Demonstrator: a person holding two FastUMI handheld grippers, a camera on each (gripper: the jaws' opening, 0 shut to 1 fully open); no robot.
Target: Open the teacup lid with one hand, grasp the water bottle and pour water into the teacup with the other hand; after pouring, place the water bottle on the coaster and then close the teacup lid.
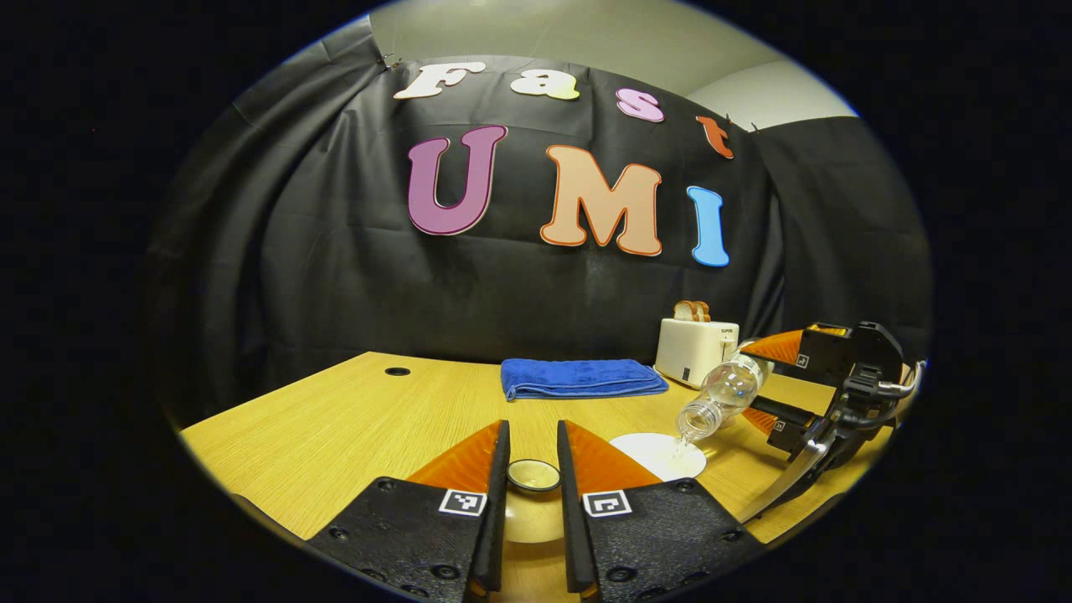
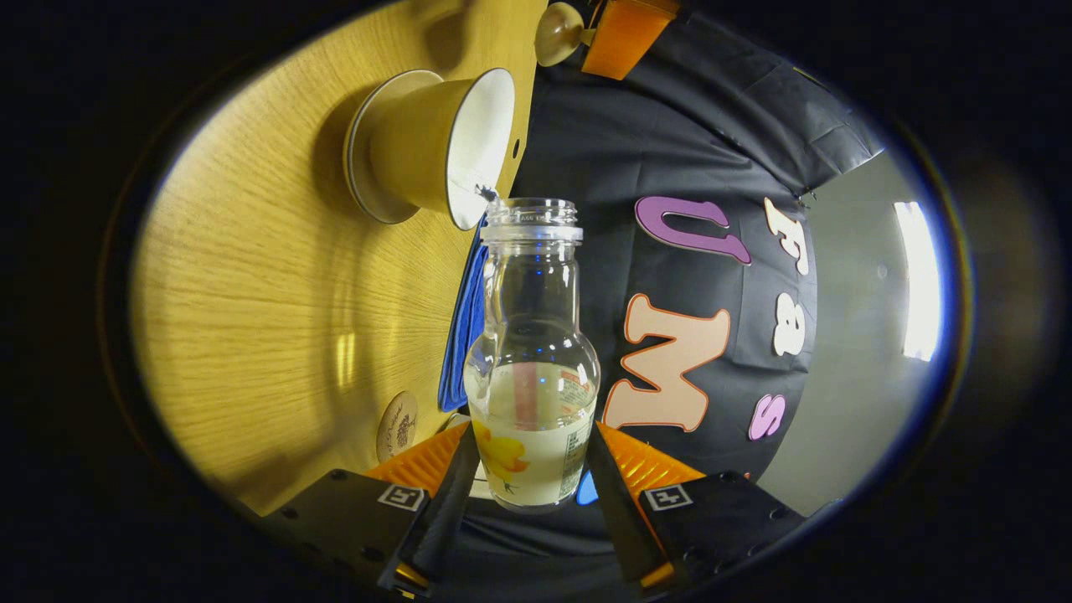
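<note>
Between the right gripper's (image 2: pixel 529 494) two fingers sits the base of the water bottle (image 2: pixel 533 360), both fingers pressing its sides; the grip is low on the body, which leaves the neck free to reach out past the gripper. From the left gripper view that right gripper (image 1: pixel 825 394) holds the bottle (image 1: pixel 725 395) tipped mouth-down over the white inside of the teacup (image 1: pixel 662 454), and a thin stream seems to run from mouth to cup, so I judge the pour to be under way. The right gripper view's scene is rolled sideways, consistent with that tilt, with the bottle mouth just at the cup's rim (image 2: pixel 481 142). The left gripper (image 1: pixel 533 490) has its fingers closed in on the teacup lid (image 1: pixel 533 475), pinching it by the knob and holding it aside, off the cup, to leave the opening free for the water. A round coaster (image 2: pixel 397 425) lies on the wooden table (image 1: pixel 352 427) near the right gripper, unoccupied. Farther back lie a folded blue towel (image 1: pixel 578 378) and a toaster (image 1: pixel 696 352).
</note>
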